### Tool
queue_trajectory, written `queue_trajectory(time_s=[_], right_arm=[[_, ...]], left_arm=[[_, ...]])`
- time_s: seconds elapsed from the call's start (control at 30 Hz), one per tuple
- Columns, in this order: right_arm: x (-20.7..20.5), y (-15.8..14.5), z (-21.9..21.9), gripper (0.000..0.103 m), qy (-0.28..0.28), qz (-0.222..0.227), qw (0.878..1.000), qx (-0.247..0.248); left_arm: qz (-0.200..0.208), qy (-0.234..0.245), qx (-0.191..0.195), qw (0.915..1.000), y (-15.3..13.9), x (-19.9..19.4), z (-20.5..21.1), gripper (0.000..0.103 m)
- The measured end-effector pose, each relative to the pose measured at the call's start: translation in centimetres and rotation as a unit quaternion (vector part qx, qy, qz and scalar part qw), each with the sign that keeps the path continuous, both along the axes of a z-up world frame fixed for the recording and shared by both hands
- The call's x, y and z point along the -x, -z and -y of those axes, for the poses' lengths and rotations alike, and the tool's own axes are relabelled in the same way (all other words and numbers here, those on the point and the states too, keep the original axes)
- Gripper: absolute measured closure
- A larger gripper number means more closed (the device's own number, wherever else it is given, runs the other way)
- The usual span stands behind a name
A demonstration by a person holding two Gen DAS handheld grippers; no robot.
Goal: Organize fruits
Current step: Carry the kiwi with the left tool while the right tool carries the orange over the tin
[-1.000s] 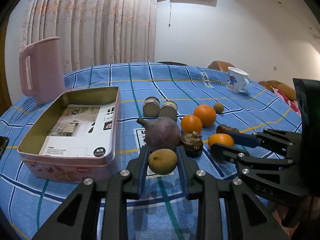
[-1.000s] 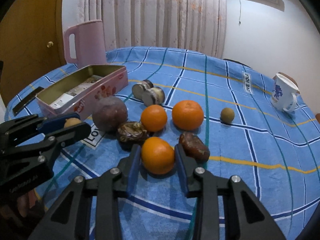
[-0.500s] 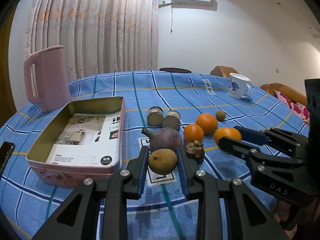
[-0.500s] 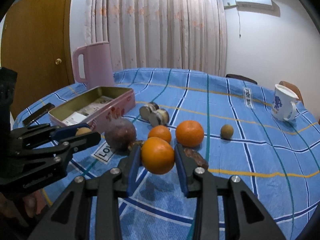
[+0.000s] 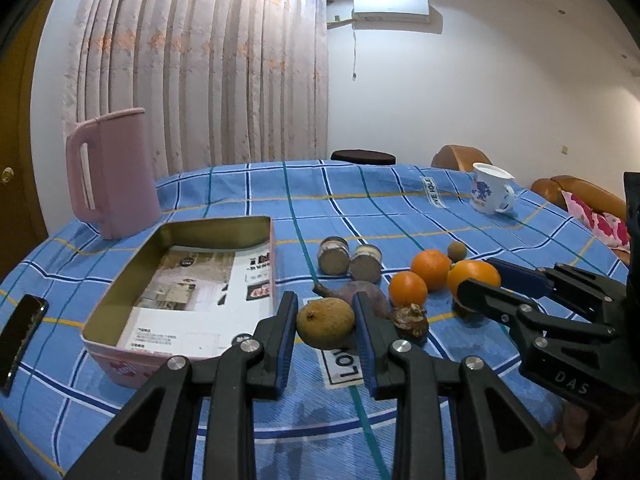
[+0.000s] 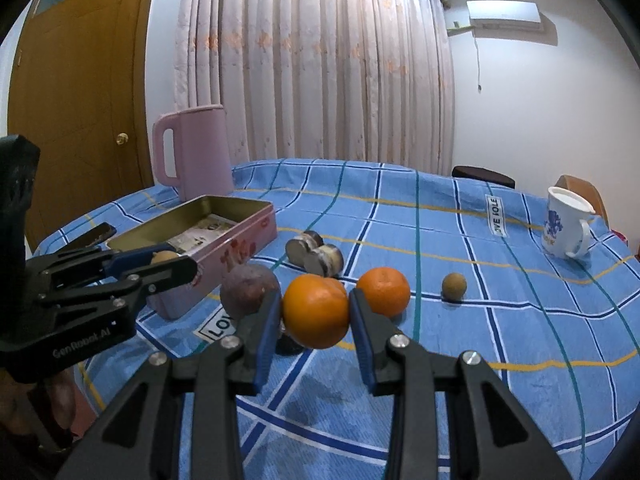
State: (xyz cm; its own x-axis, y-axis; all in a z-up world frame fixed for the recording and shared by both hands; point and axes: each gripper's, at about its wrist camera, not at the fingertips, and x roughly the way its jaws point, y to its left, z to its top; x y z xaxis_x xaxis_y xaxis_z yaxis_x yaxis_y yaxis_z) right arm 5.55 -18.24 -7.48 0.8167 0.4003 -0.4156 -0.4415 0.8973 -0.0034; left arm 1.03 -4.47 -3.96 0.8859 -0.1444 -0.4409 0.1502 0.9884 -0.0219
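Blue tablecloth; gripped orange

Your bench, under blue checked cloth, carries a pink jug, an open tin, a mug, two oranges and two small jars.
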Motion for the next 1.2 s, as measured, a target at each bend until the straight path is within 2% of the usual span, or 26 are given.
queue_trajectory(time_s=[0.43,0.7,0.93,1.2], right_arm=[[-0.7,-1.9,-2.1,0.066,-0.025,0.014,1.000,0.004],[-2.8,-4.3,-6.0,0.066,-0.068,0.023,0.997,0.008],[-6.3,-4.8,-10.8,0.066,-0.113,-0.011,0.993,0.008],[-8.9,-2.5,-15.1,0.066,-0.144,-0.044,0.988,0.036]], left_arm=[[0.008,-0.029,-0.004,0.9995,-1.5,-0.8,-2.5,0.073],[-0.002,-0.053,-0.010,0.9986,-2.5,-2.8,-5.5,0.073],[-0.032,-0.093,-0.035,0.9945,-2.0,-6.1,-8.9,0.073],[-0.069,-0.108,-0.048,0.9907,-0.3,-7.2,-10.9,0.073]])
